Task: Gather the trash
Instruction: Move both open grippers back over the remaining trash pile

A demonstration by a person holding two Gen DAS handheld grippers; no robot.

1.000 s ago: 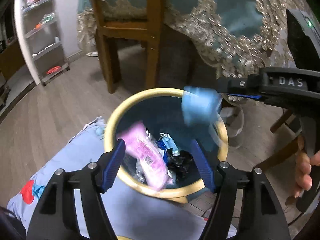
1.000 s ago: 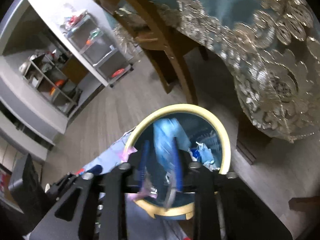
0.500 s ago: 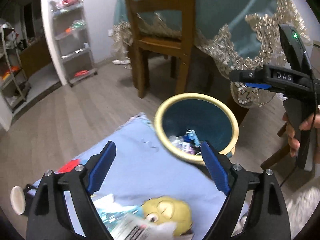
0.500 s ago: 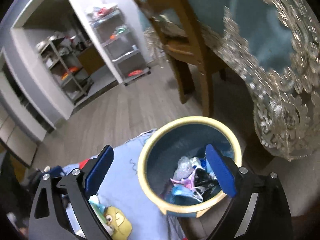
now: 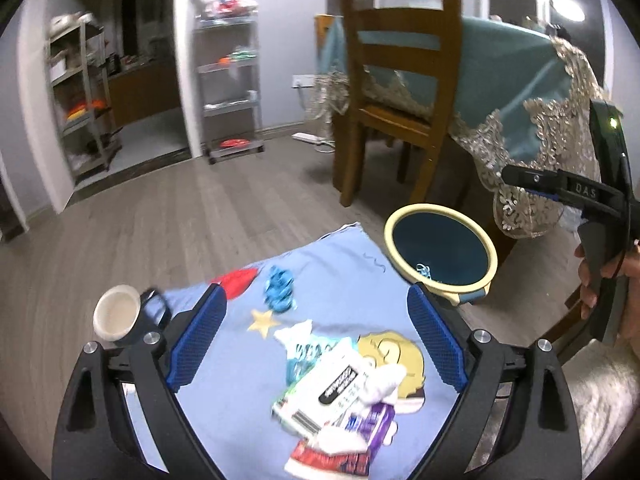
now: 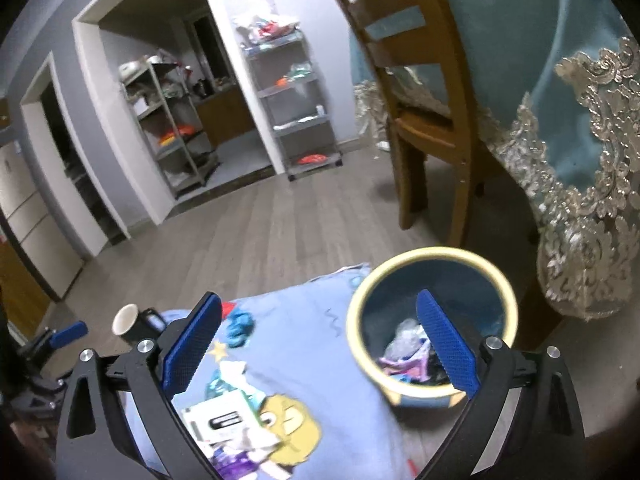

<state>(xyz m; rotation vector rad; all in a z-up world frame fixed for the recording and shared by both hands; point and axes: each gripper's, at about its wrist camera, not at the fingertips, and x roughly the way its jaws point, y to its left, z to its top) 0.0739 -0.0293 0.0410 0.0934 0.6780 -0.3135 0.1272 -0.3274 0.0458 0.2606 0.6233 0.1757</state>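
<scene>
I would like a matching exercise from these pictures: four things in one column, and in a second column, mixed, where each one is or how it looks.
Things:
1. trash bin
2. mug
3. crumpled blue wrapper
4. wooden chair

Descriptions:
A. lying alone on the light blue cloth
B. pushed against the table with the teal tablecloth
C. yellow rim, trash inside
D. black outside, white inside, at the cloth's left edge

Pairs: 1-C, 2-D, 3-A, 4-B

Round blue bin (image 5: 440, 254) with cream rim, upright on the floor beside the blue mat (image 5: 336, 276), holding wrappers (image 6: 404, 350); loose packets (image 5: 340, 396) and a crumpled blue scrap (image 5: 279, 289) lie on the mat.
</scene>
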